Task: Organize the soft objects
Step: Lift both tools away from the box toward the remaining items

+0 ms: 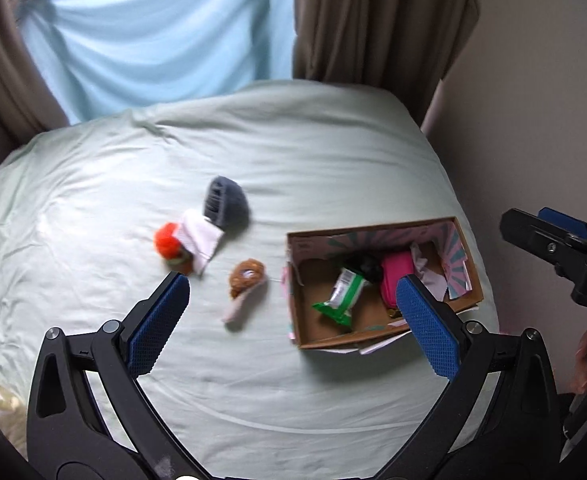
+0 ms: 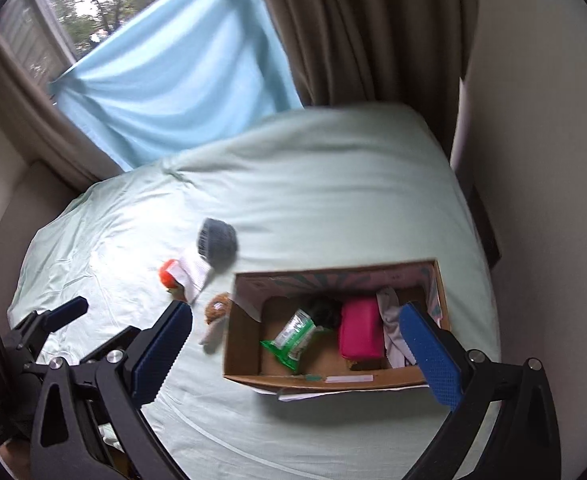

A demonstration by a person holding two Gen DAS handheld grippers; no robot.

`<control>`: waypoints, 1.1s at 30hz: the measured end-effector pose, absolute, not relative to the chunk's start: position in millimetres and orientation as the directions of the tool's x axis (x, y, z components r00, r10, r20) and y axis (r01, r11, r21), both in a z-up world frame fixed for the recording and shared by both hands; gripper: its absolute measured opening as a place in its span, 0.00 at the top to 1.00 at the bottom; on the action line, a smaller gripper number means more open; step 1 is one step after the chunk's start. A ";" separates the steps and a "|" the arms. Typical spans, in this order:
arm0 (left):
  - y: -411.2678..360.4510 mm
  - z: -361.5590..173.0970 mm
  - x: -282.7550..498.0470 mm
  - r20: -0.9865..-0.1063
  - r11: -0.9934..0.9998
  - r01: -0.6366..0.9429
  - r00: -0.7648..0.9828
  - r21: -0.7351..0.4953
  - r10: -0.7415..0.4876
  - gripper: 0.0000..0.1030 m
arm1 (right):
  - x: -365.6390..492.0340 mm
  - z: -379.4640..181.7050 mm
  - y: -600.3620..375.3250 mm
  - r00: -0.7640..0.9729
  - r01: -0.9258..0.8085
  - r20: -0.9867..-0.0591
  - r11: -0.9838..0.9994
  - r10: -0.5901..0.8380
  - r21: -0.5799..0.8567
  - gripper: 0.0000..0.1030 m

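Nearest, the left gripper hangs above the bed with its blue-padded fingers spread wide and nothing between them. The right gripper hangs over the bed's right side, its jaws likewise wide apart and empty.

Below the right gripper, near the bed's right edge, sits an open cardboard box. Inside lie a green-and-white packet, a dark soft item behind it, a pink pouch and crumpled pale cloth at the right end.

Just left of the box, on the sheet, lies a brown plush toy with a pale handle-like end. Farther left is an orange plush, touching a white cloth. Beyond them, toward the bed's middle, rests a grey knitted item, touching the white cloth.

At the far edge hang a light-blue sheet and brown curtains.
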State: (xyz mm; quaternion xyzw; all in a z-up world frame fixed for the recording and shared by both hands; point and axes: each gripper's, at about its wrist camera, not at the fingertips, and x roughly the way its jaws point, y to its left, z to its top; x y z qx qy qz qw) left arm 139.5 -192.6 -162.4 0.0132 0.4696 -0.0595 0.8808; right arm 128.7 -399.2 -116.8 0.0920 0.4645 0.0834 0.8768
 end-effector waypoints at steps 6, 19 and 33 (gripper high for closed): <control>-139.7 -132.0 105.9 -0.790 0.997 0.065 0.608 -0.046 -0.077 0.00 | 100.4 -79.8 -361.0 0.598 -0.129 -0.766 0.972 0.236 0.199 0.00; -21.4 -103.7 61.0 -0.742 0.997 0.041 0.666 -0.065 -0.076 0.00 | 48.1 -53.7 -276.2 0.675 -0.113 -0.711 0.980 0.197 0.163 0.00; 61.0 -112.9 106.9 -0.752 0.978 0.177 0.629 -0.107 -0.196 0.00 | 46.2 -69.5 -187.5 0.705 0.038 -0.700 0.980 0.113 0.197 0.00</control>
